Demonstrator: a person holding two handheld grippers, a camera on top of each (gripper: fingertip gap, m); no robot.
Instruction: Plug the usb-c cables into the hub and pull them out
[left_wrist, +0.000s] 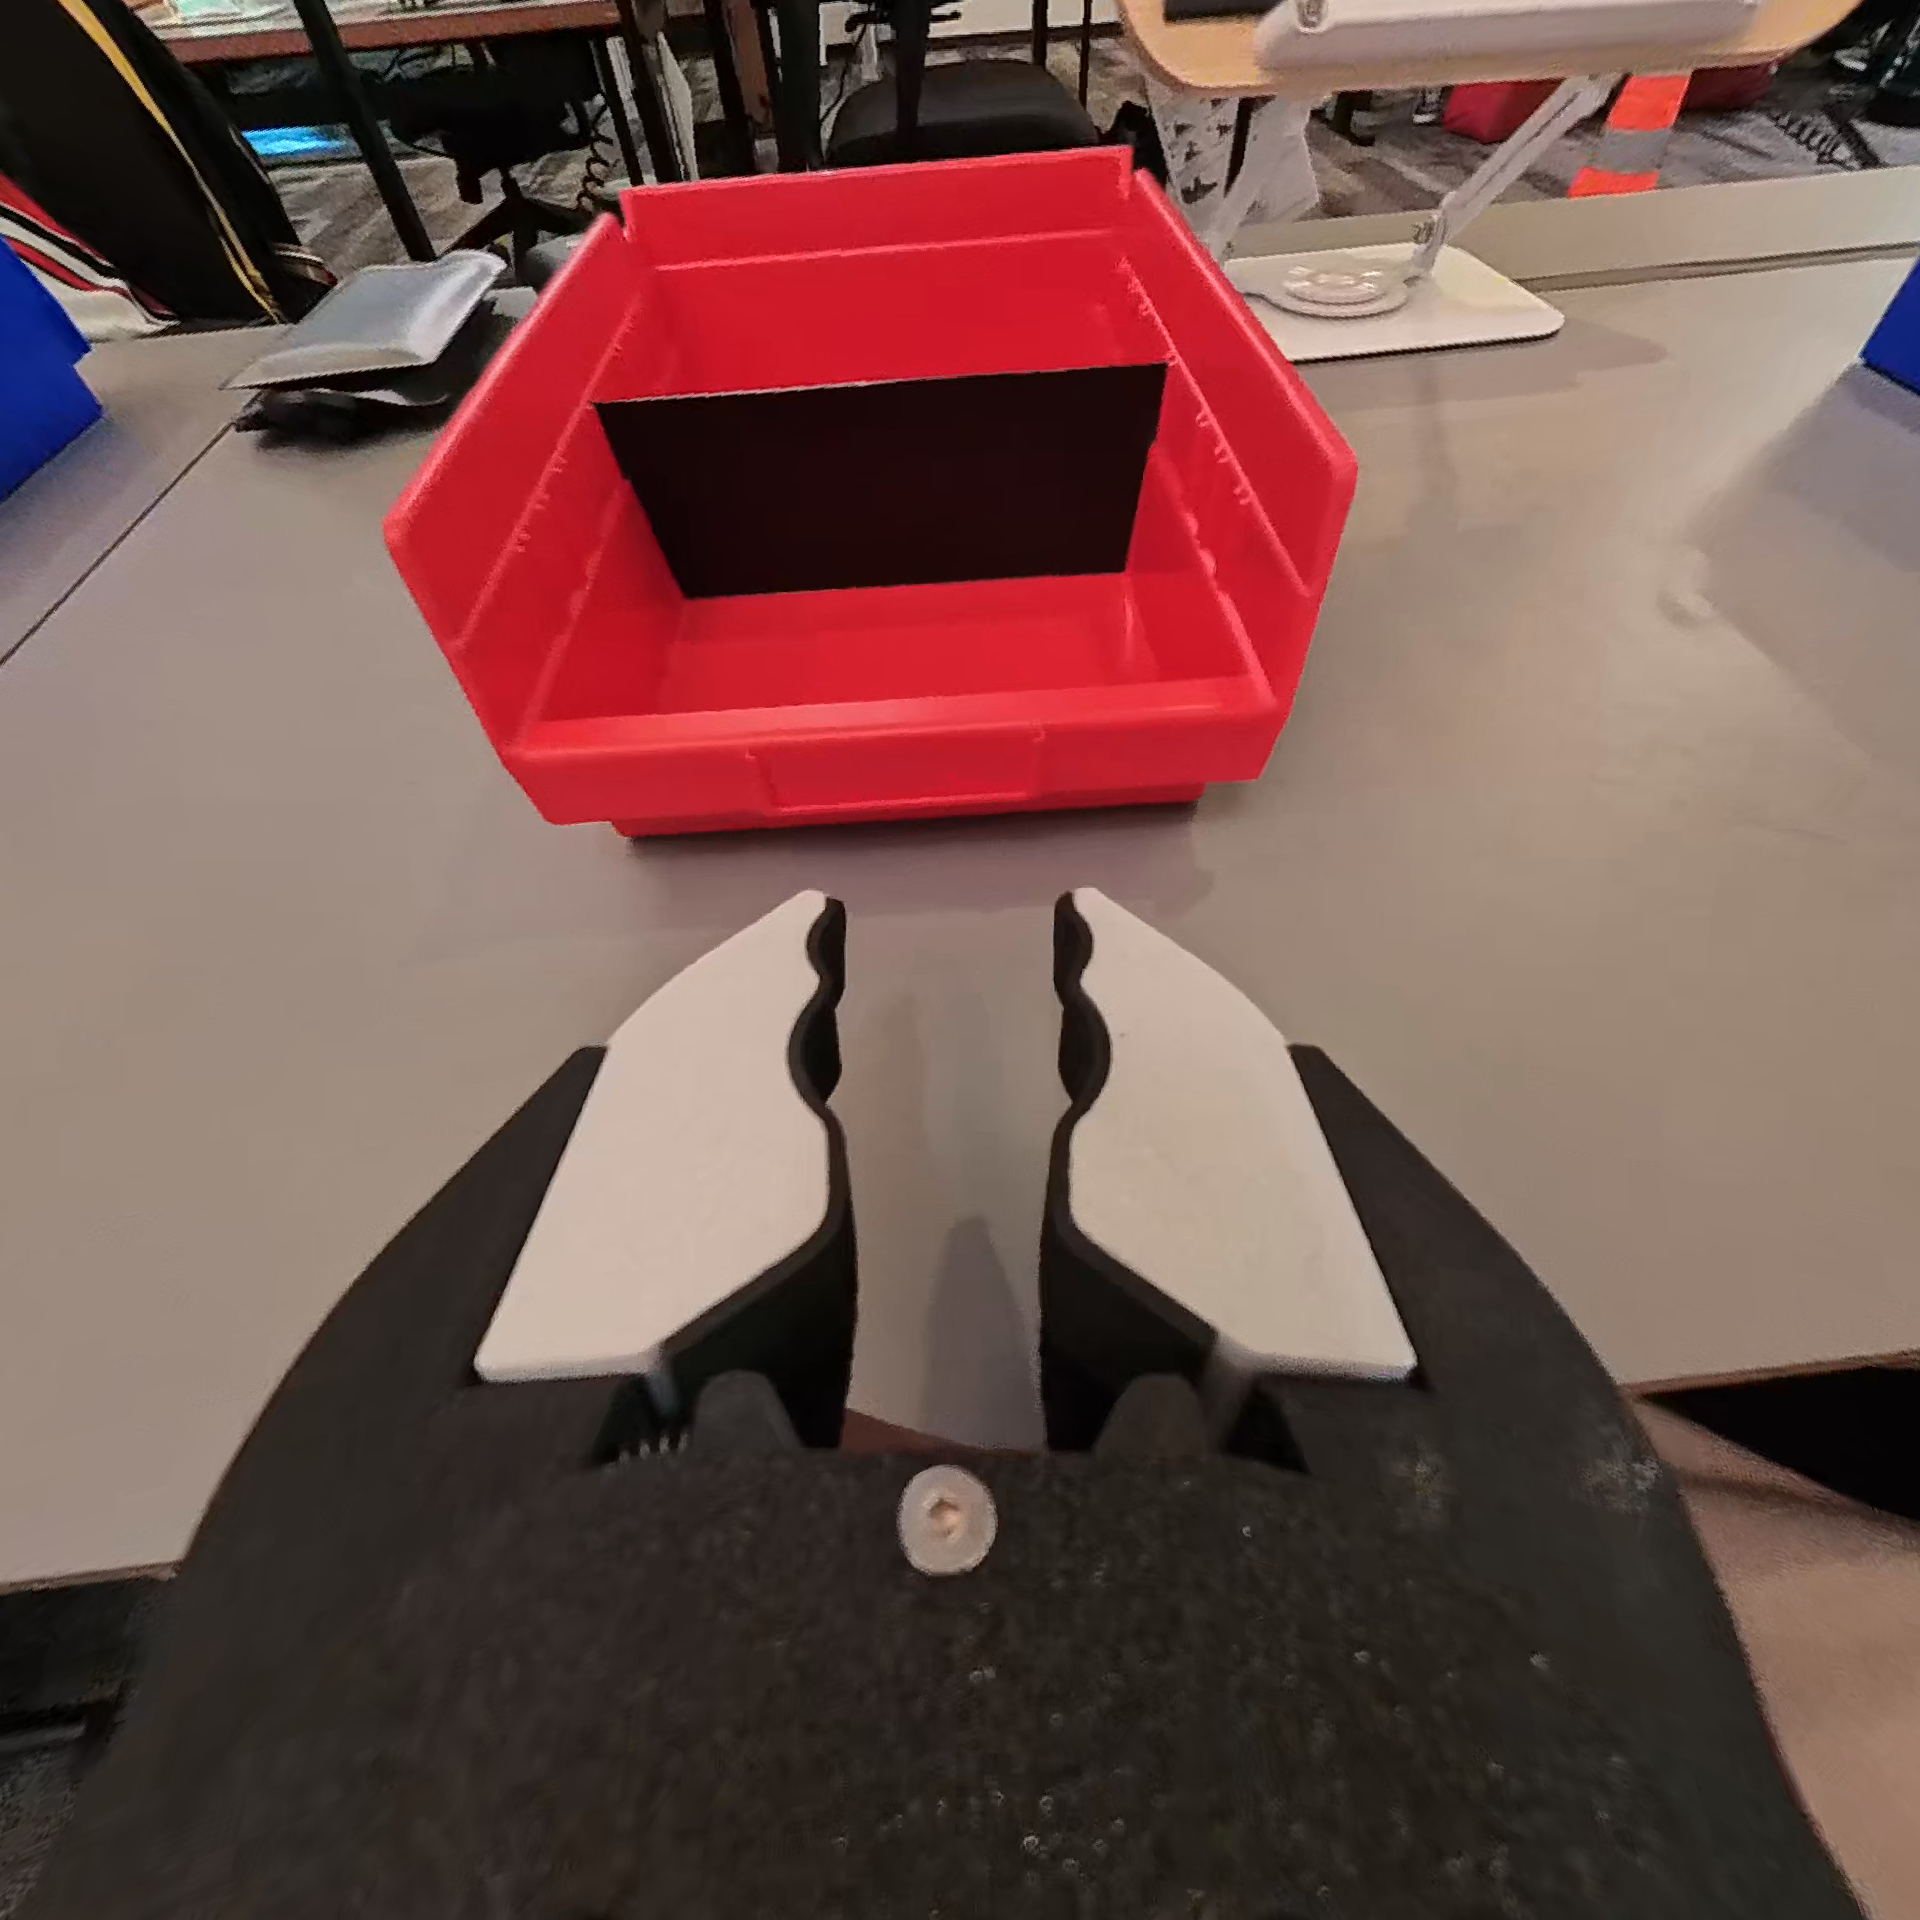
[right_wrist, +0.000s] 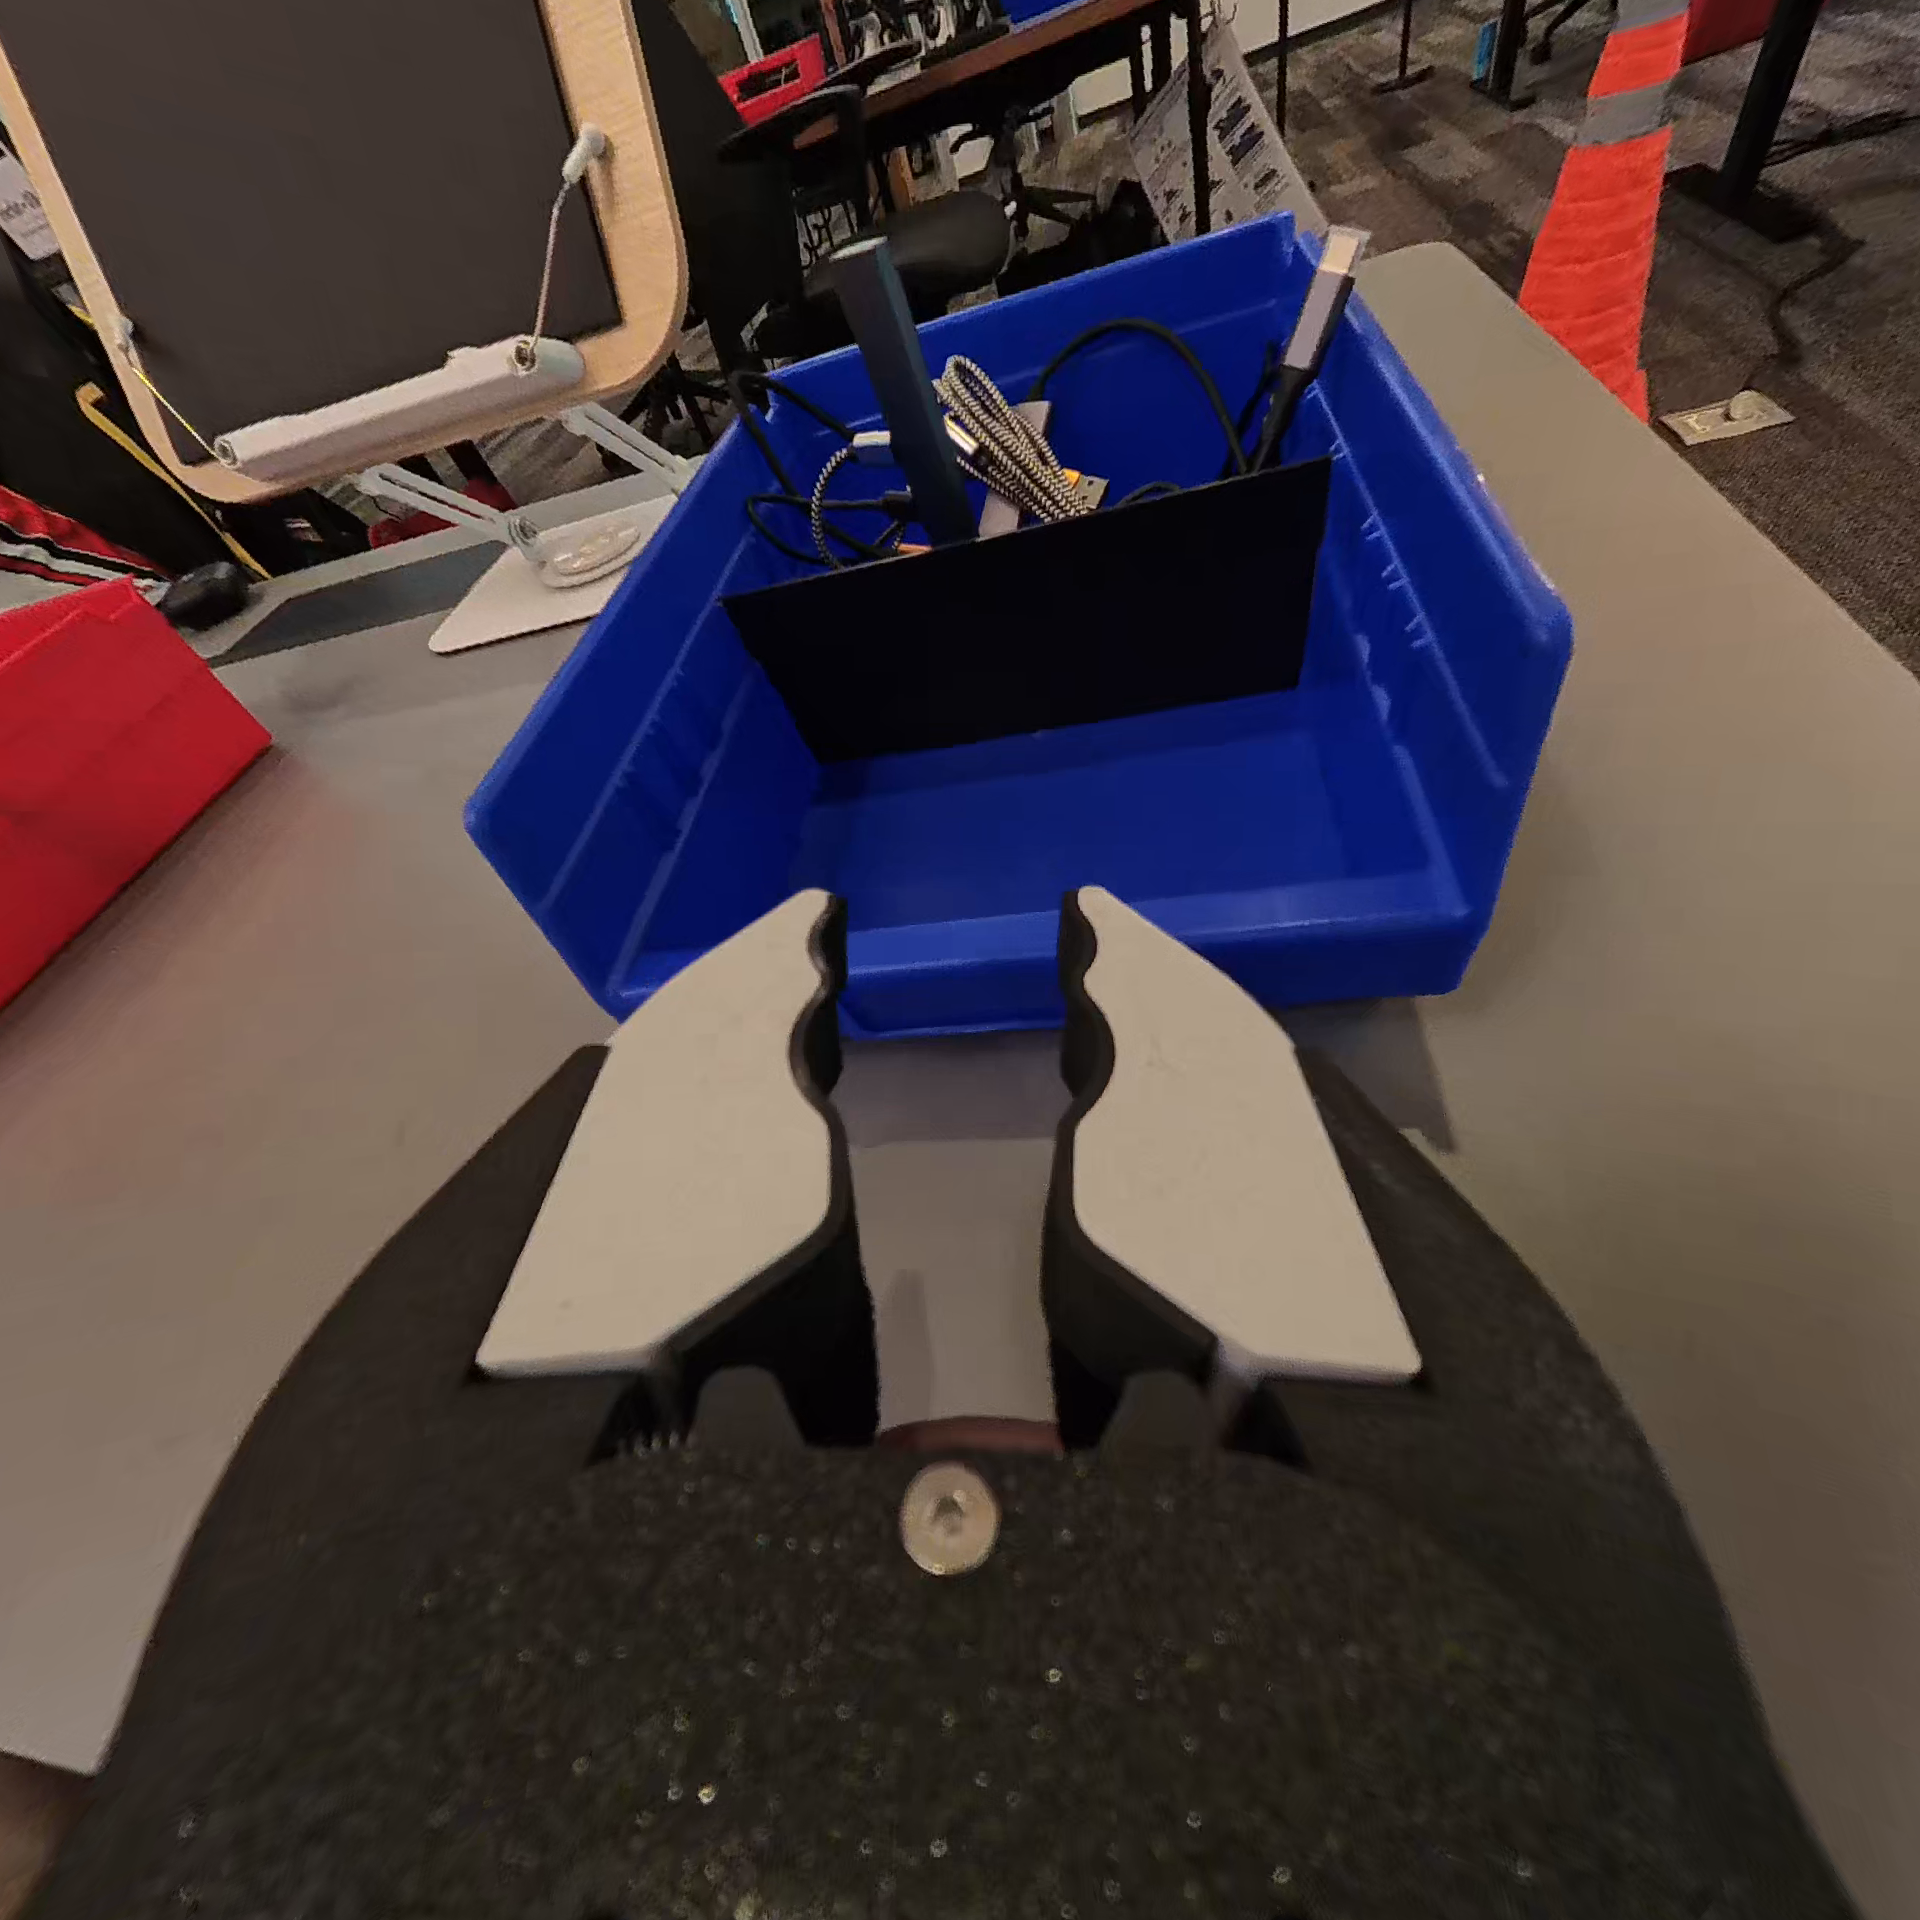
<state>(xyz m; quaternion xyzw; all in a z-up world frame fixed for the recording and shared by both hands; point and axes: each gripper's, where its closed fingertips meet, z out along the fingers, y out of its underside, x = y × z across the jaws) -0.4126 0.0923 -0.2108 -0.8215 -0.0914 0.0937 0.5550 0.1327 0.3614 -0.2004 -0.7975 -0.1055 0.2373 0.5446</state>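
Left wrist view: the left gripper (left_wrist: 948, 914) hovers above the grey bench (left_wrist: 1558, 831), its two fingers spread with bare bench showing between them and nothing held. Just beyond it sits a red bin (left_wrist: 894, 748), open front toward the camera, with a black divider (left_wrist: 883, 488) standing across its middle; the near compartment holds nothing visible. A flat silvery pouch (left_wrist: 384, 322) lies on the bench at far left, and a white stand base (left_wrist: 1403, 301) rests at far right.

In the right wrist view the right gripper (right_wrist: 951, 914) is likewise spread and holds nothing, its tips over the front lip of a blue bin (right_wrist: 1039, 966). A dark divider (right_wrist: 1039, 603) splits this bin too. Behind it, in the far compartment, are the task's things — a tangle of braided and black cables (right_wrist: 997, 436), a dark slim hub (right_wrist: 904, 384) standing nearly upright, and a grey connector (right_wrist: 1320, 301) leaning against the bin's far right wall. The near compartment looks bare. The red bin's corner (right_wrist: 104, 748) shows at left, well apart from the blue one.
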